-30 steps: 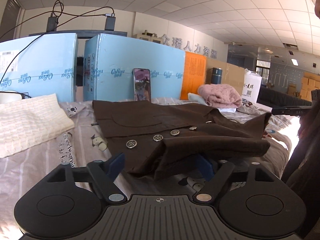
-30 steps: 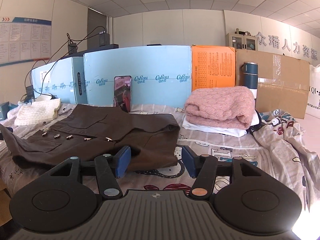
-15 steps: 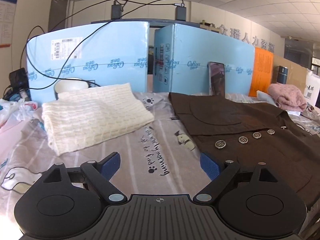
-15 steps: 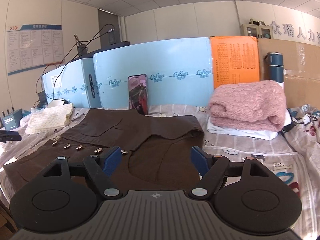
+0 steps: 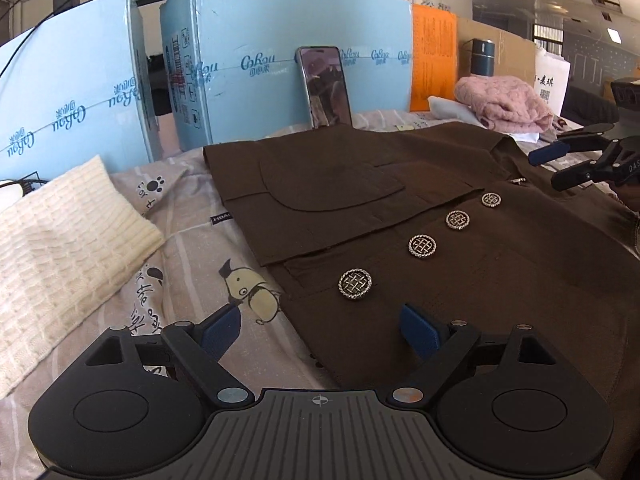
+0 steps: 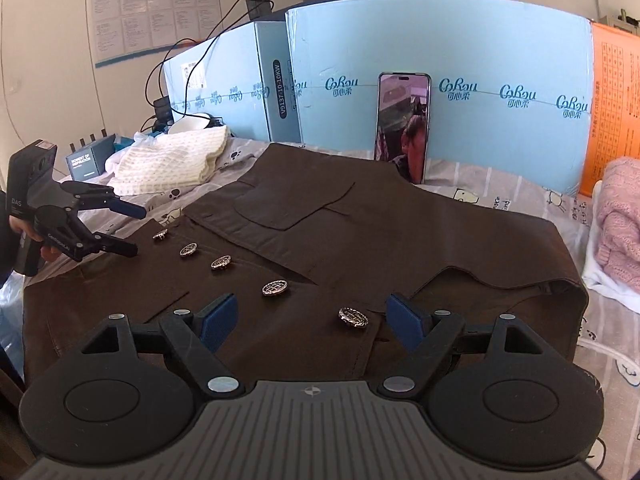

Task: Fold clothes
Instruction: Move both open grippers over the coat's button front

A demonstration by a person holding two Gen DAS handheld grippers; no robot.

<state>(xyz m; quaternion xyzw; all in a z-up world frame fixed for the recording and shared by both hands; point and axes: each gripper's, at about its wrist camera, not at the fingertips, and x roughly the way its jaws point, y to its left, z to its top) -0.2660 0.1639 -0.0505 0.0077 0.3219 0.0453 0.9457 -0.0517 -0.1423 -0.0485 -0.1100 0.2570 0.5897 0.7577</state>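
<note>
A dark brown jacket (image 5: 360, 184) with a row of silver buttons (image 5: 355, 284) lies spread flat on the patterned bedsheet (image 5: 180, 216); it also shows in the right wrist view (image 6: 360, 236). My left gripper (image 5: 320, 330) is open and empty, low over the jacket's left edge. It also appears at the left of the right wrist view (image 6: 134, 232). My right gripper (image 6: 310, 320) is open and empty, low over the jacket near the buttons (image 6: 353, 317). It also appears at the right of the left wrist view (image 5: 554, 168).
A folded cream knit (image 5: 52, 240) lies left of the jacket. A folded pink sweater (image 5: 500, 100) on white cloth lies at the right. A phone (image 5: 324, 88) leans on light blue boxes (image 5: 280, 52) behind. An orange box (image 5: 434, 60) and a flask (image 5: 482, 60) stand at the back.
The jacket's folded-over sleeve now lies flat. Both grippers have moved in low over the jacket, the left one swinging from the cream knit back to the jacket's left edge.
</note>
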